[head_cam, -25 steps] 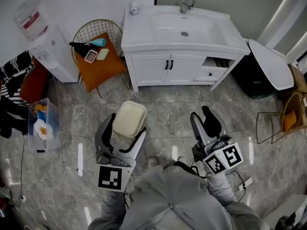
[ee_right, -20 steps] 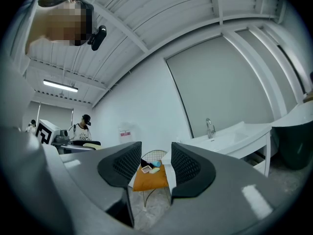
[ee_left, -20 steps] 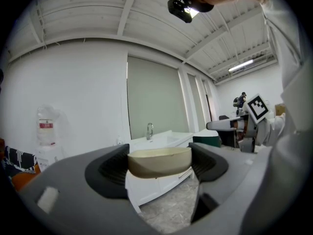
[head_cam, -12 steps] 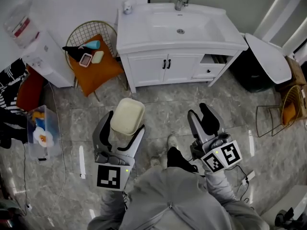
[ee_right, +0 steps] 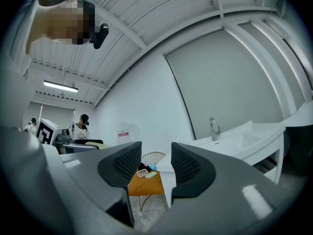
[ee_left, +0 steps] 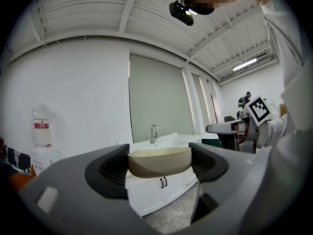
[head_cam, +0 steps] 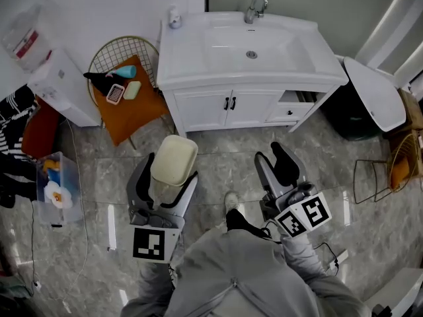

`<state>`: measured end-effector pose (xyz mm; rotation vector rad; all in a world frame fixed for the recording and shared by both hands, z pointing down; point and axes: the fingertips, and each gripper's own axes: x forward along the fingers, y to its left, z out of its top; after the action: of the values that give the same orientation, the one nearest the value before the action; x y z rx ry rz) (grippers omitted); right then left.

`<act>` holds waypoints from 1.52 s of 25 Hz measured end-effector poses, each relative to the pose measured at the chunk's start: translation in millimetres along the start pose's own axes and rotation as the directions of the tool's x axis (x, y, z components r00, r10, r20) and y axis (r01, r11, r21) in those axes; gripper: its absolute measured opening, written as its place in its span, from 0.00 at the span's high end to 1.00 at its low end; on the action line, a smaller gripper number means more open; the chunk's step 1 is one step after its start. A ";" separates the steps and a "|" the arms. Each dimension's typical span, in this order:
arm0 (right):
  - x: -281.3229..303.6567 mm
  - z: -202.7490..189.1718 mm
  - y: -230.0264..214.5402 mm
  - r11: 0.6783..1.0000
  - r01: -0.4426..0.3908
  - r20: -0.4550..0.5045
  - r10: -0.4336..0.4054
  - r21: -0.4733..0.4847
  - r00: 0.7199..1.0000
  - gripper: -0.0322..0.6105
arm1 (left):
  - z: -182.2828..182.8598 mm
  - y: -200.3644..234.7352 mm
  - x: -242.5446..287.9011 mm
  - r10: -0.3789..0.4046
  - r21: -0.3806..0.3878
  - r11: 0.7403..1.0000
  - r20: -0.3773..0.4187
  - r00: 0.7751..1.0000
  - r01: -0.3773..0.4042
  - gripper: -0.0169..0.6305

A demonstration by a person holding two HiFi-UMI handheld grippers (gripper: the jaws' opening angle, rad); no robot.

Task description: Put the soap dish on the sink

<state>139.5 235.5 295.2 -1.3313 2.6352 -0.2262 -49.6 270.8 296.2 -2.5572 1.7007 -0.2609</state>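
The cream soap dish (head_cam: 174, 159) is held above the marble floor with my left gripper (head_cam: 169, 172) shut on it. In the left gripper view the dish (ee_left: 159, 161) sits clamped between both pads, its open side up. The white sink (head_cam: 198, 76) with its faucet (head_cam: 256, 5) stands ahead, a short stretch of floor away, and shows behind the dish as the sink (ee_left: 168, 142). My right gripper (head_cam: 275, 165) is open and holds nothing, level with the left one. Through its jaws in the right gripper view (ee_right: 156, 166) I see the sink (ee_right: 234, 141) off to the right.
A wire chair with an orange cushion (head_cam: 129, 101) and small items stands left of the vanity. A water dispenser (head_cam: 46, 65) is further left. A black bin with a white lid (head_cam: 370, 98) and another wire chair (head_cam: 390, 170) are at the right. One vanity drawer (head_cam: 297, 98) stands ajar.
Both grippers and the person have moved a little nearer the vanity, the dish still clamped in the left one. The right gripper stays open and empty.
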 end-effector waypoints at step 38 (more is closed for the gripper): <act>255.9 13.0 -138.1 0.992 -0.121 -0.047 0.120 -0.023 0.992 0.66 | 16.6 136.7 258.5 0.088 -0.009 0.996 0.021 0.996 -0.088 0.31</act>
<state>101.1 -53.0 288.9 -1.1828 2.7538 -0.2093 -73.5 -21.0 288.2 -2.4728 1.8048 -0.2214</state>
